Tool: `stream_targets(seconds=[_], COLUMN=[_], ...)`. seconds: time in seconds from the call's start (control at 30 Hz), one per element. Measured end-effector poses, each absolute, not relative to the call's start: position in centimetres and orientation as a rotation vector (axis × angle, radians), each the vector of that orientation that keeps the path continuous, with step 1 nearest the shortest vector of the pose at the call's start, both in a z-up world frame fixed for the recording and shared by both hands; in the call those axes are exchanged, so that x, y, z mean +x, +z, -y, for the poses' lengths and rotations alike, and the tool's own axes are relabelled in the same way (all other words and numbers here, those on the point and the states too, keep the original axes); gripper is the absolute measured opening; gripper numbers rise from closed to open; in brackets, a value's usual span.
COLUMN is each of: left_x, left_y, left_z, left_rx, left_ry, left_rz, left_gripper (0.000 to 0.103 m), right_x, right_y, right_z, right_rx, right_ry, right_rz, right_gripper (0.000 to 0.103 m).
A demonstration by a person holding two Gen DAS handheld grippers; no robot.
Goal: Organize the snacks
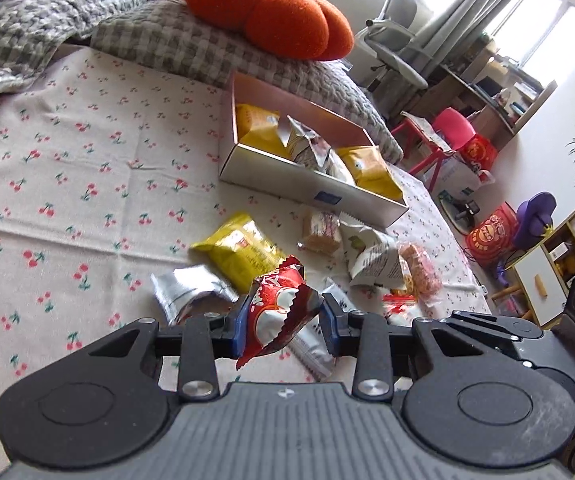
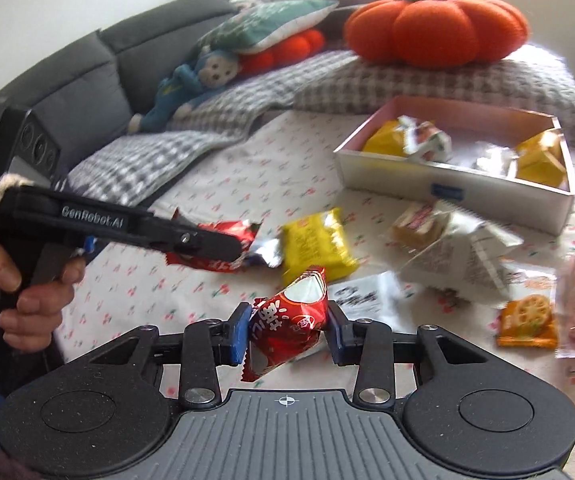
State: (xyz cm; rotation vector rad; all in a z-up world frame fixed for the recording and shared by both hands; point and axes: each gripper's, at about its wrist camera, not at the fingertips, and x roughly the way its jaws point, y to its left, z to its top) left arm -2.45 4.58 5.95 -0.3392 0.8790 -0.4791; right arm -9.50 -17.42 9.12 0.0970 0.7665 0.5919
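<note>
Fingers (image 1: 243,322) of the left gripper (image 1: 283,320) pinch a red snack packet (image 1: 277,312), lifted above the loose snacks and short of the box (image 1: 311,188). Right wrist view: the right gripper (image 2: 287,330) pinches another red packet (image 2: 287,320) likewise. Both look light, crinkly and slippery; mid-body holds seem safest.

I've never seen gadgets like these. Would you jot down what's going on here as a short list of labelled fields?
Setting: bed with cherry-print sheet
Left gripper: shut on a red snack packet
Right gripper: shut on another red snack packet
Container: open box, already holding yellow and white packets
Loose snacks: yellow packet, silver packet, sandwich cake and others, lying beside the box
Background: orange pumpkin cushion
</note>
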Motion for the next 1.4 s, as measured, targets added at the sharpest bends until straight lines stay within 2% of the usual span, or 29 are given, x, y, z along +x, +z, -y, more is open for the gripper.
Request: stream_targets(seconds=[0.47,0.63,0.77,0.93,0.97,1.03,1.1,1.33,1.4], left_x=[6.9,9.8,11.8,13.6,13.3,12.2,10.8,7.1,5.6], left_y=[8.8,7.5,6.0,4.7,4.9,5.7,6.6,8.3,8.3], left_z=[1.4,4.5,5.1,4.1,3.6,2.6,2.0,-2.0,-3.3], left_rx=[-0.275,-0.161,-0.133,-0.138,-0.161,-0.190,-0.169,-0.264,-0.261], left_ry=[-0.549,-0.528,-0.481,-0.431,-0.432,-0.459,-0.461,-0.397,-0.353], left_rz=[-0.792,-0.816,-0.828,-0.883,-0.878,-0.845,-0.810,-0.806,-0.825], left_gripper=[0.033,0.033,0.033,0.034,0.035,0.048,0.055,0.060,0.063], right_x=[-1.2,2.8,5.9,7.4,7.0,5.9,5.0,0.3,-1.8], right_y=[12.1,12.4,10.7,8.9,9.1,9.5,9.8,11.7,12.2], right_z=[23.1,23.6,22.9,22.3,22.6,23.5,23.8,25.7,26.4], right_rx=[0.214,0.251,0.250,0.290,0.320,0.380,0.370,0.431,0.438], right_ry=[0.336,0.272,0.233,0.213,0.213,0.228,0.206,0.202,0.198], right_rz=[-0.672,-0.645,-0.697,-0.751,-0.736,-0.705,-0.694,-0.677,-0.669], right_gripper=[0.038,0.038,0.038,0.044,0.044,0.062,0.063,0.063,0.068])
